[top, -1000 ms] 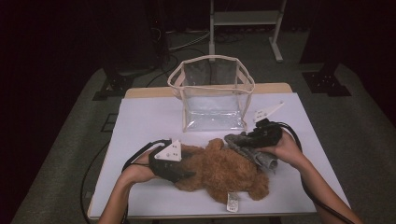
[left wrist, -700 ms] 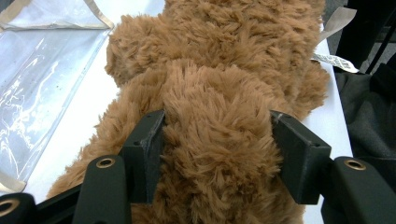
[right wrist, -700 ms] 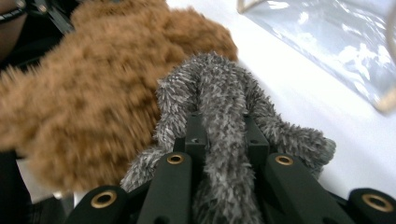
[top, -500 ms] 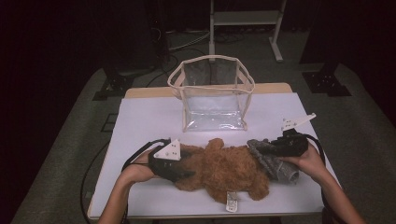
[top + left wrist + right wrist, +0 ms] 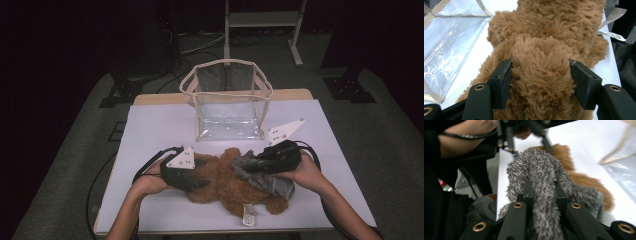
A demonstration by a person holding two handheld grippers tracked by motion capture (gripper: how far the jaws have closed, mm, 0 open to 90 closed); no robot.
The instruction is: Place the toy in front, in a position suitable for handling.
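A brown plush bear (image 5: 227, 187) lies on the white table (image 5: 150, 130) near its front edge. My left gripper (image 5: 200, 175) clamps one end of the bear, its pads (image 5: 502, 80) pressing into the brown fur (image 5: 541, 82). A grey fuzzy cloth (image 5: 262, 177) drapes over the bear's right part. My right gripper (image 5: 257, 165) is shut on that grey cloth (image 5: 544, 195), which bunches between its jaws and lifts off the bear. A white label (image 5: 247, 214) sticks out at the bear's front.
A clear plastic bag with beige trim (image 5: 227, 102) stands open behind the bear at the table's middle. Cables trail from both grippers over the table's edges. A metal stand (image 5: 262, 25) is on the floor beyond.
My right gripper swung out to the right with the grey cloth, then came back left over the bear. The left gripper and the bear stayed put.
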